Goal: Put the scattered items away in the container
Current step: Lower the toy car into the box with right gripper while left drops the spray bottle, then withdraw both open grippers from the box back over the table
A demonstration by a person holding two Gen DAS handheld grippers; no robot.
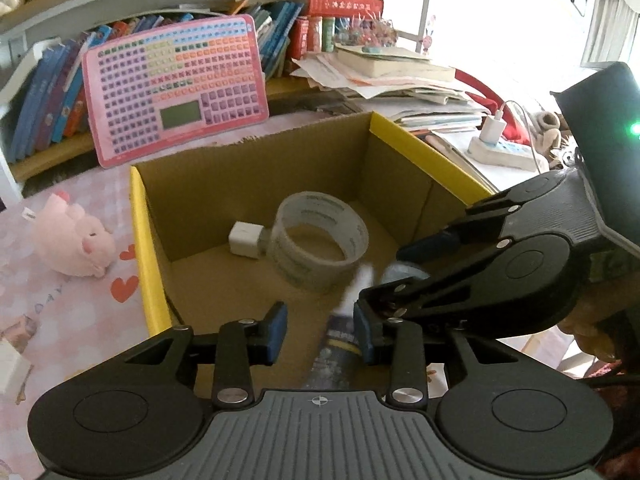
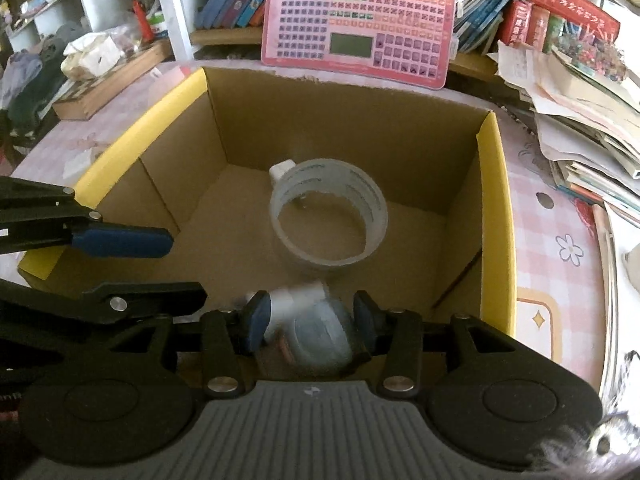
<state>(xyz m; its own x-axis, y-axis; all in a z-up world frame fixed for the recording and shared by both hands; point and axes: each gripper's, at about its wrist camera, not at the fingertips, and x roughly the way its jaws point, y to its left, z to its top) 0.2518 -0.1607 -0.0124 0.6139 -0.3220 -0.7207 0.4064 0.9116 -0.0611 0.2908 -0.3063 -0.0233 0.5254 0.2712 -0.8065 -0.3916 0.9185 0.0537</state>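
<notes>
Risk sits with the right gripper (image 2: 310,318), jaws parted around a blurred grey-white bottle (image 2: 316,324) inside the cardboard box (image 2: 496,208), beside the empty, open left gripper (image 1: 320,330): withdrawing carelessly could snag it.

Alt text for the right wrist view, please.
The right gripper hangs over an open cardboard box with a blurred pale bottle between its fingers. A tape roll and a white charger lie inside; the left gripper enters from the left.
</notes>
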